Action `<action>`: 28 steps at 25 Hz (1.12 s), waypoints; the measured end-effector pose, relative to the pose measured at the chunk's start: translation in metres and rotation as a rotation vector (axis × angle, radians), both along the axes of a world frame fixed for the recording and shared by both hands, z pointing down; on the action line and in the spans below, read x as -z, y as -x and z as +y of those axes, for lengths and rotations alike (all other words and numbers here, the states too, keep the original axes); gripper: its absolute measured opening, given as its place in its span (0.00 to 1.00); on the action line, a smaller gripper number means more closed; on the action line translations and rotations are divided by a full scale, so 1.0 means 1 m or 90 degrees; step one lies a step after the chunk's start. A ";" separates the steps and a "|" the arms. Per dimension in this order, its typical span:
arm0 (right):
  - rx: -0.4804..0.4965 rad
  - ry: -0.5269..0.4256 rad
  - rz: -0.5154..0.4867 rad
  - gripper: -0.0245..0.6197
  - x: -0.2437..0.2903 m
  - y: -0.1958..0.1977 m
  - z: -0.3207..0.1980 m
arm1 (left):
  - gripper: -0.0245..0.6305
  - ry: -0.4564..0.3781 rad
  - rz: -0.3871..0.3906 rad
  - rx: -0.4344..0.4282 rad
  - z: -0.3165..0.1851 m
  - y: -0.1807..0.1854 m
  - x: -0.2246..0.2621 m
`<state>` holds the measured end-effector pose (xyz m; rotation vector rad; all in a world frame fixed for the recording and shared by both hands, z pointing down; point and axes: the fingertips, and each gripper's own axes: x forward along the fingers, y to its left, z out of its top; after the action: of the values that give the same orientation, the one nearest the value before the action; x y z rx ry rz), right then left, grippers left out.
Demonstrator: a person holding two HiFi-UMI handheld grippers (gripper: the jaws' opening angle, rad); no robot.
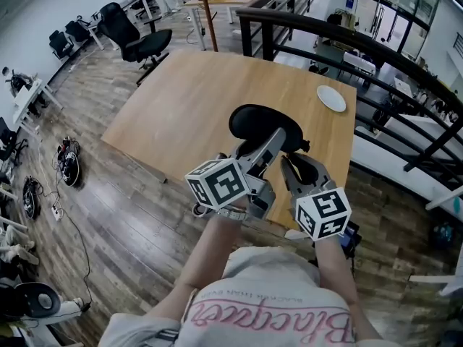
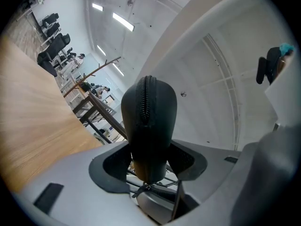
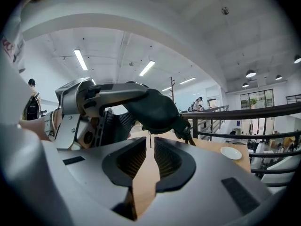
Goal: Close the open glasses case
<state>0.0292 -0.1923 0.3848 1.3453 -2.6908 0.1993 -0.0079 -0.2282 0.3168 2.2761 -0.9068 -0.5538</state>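
My left gripper's (image 2: 149,160) fingers (image 2: 112,167) are spread only as wide as the black glasses case (image 2: 149,119) and clamp it from both sides. The case stands on end between the pads with its zip seam facing the camera. As far as I can see up that edge the zip teeth lie together. The lower end sits down in the throat of the jaws, where a small dark pull tab hangs.

My right gripper's (image 3: 150,150) fingers (image 3: 129,161) are drawn almost together. Only a thin slit is left at the tips, and it widens toward me. A fine dark sliver stands in that slit, and I cannot tell what it is or whether it is pinched. From this camera the case hangs at 12 o'clock, just past the tips, with its cord trailing off toward 2 o'clock.

In the head view the case is lifted clear of the wooden table (image 1: 181,107). The right gripper is just at 5 o'clock of the case. A white plate (image 1: 331,97) lies near the table's far corner at 2 o'clock, well apart from the case, and a black office chair (image 1: 137,38) stands off at 10 o'clock.
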 end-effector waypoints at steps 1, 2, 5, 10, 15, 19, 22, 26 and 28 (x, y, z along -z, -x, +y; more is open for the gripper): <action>-0.003 -0.004 -0.001 0.14 0.001 0.000 -0.001 | 0.41 0.001 -0.001 0.000 0.000 0.000 -0.001; -0.004 -0.006 0.000 0.14 0.001 0.001 -0.001 | 0.41 0.002 -0.001 0.000 0.000 0.000 -0.001; -0.002 -0.009 0.009 0.08 0.000 0.002 0.000 | 0.41 0.004 0.001 0.000 0.002 0.000 -0.002; -0.008 -0.009 0.029 0.06 -0.004 -0.001 0.004 | 0.41 -0.001 0.006 0.001 0.007 0.003 -0.003; -0.024 -0.015 0.035 0.06 -0.003 -0.010 0.005 | 0.40 -0.011 0.002 -0.026 0.014 -0.001 -0.004; -0.044 -0.018 0.029 0.06 0.000 -0.023 0.004 | 0.39 -0.016 -0.009 -0.063 0.023 -0.009 -0.005; -0.053 -0.020 0.023 0.06 0.001 -0.032 0.005 | 0.39 -0.023 -0.024 -0.093 0.031 -0.015 -0.009; -0.054 -0.026 0.020 0.06 0.002 -0.041 0.006 | 0.39 -0.033 -0.046 -0.132 0.040 -0.023 -0.013; -0.052 -0.028 0.025 0.06 0.001 -0.043 0.006 | 0.39 -0.038 -0.056 -0.148 0.043 -0.025 -0.016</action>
<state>0.0727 -0.1859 0.3840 1.4581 -2.6248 0.1218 0.0172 -0.1852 0.3327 2.4335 -0.6617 -0.3850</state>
